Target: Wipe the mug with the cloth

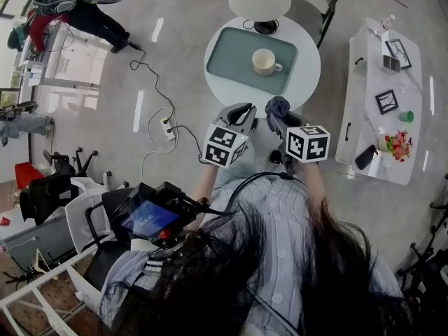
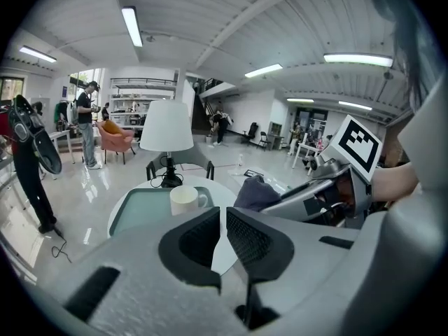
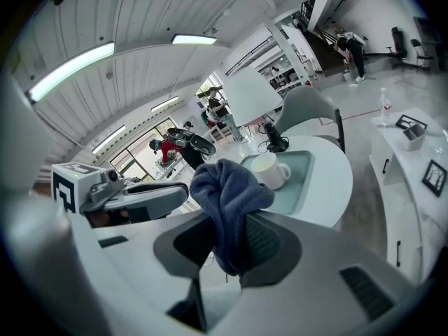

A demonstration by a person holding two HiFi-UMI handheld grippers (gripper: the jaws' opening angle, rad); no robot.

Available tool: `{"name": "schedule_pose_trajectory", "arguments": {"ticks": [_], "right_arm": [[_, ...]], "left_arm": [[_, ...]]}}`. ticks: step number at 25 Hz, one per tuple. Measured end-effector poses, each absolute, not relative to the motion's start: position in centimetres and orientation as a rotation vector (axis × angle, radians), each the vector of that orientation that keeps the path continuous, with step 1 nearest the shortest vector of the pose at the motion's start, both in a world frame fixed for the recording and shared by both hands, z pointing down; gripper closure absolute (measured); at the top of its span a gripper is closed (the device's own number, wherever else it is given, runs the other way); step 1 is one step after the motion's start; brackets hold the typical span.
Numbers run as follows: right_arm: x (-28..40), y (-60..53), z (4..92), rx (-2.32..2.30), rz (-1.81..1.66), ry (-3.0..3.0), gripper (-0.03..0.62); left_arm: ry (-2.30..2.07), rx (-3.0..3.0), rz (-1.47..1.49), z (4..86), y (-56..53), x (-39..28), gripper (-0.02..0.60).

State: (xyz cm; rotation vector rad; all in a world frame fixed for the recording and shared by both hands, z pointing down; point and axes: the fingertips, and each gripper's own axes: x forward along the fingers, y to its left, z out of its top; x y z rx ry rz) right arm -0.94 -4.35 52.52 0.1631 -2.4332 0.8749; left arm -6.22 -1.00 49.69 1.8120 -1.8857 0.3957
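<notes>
Cloth [image 3: 227,187] sits clenched in the right gripper [image 3: 234,247]; the left gripper [image 2: 224,233], jaws together and empty, should probably steady the mug [image 1: 264,61] first.

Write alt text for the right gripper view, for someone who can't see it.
The right tongs clamp a bunched blue cloth. Beyond it, a cream mug stands on a green tray on a round white table.

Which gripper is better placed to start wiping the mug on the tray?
Right, probably: the right gripper is clamped on the cloth and faces the mug. The left gripper is shut on nothing.
</notes>
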Motion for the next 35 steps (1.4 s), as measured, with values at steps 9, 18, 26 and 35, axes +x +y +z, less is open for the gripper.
{"name": "schedule_pose_trajectory", "arguments": {"ticks": [9,18,26,35], "right_arm": [[-5.4,-7.6,53.8,0.366,0.940,-2.399,0.496],[-6.0,-8.6,54.9,0.570,0.982,-2.349,0.496],[-6.4,-8.2,56.3,0.699,1.008,-2.291,0.496],[-7.6,-9.3,59.0,0.776,0.971,-2.244,0.496]], "left_arm": [[-1.643,2.020,0.611,51.4,-5.5,-11.5,0.561],[-1.366,2.288,0.875,53.4,-9.7,-13.7,0.561],[-1.011,2.503,1.204,56.0,-13.3,-14.7,0.561],[-0.673,2.592,1.545,59.5,-16.9,-15.5,0.560]]}}
